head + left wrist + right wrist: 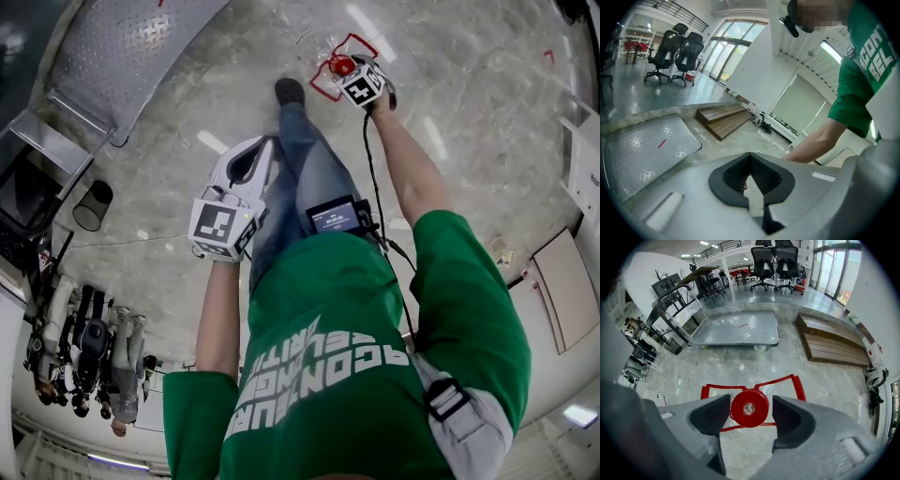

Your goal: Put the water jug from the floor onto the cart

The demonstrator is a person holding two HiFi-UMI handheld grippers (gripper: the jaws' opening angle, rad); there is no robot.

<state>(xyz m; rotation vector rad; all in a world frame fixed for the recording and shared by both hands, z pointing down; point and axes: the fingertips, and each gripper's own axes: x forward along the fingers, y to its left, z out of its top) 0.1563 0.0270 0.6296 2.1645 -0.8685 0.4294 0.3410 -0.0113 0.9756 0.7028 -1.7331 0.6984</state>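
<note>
shows the right gripper point(750, 400) spread wide, straddling but not touching the red cap point(749, 409) of the water jug point(339, 64) on the floor point(820, 394) beneath, and the left gripper point(750, 163) pinched closed on nothing. likely heavy and sloshing, so best gripped at the rigid red handle point(786, 379) flanking the cap. leaves bare floor ahead to the cart point(736, 329).

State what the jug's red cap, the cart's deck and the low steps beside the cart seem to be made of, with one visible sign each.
Cap: probably plastic, smooth and glossy, uniform red with a moulded round edge.
Cart deck: likely metal, with a dull grey sheen and an embossed tread pattern.
Steps: apparently wood, matte brown with parallel plank lines.
</note>
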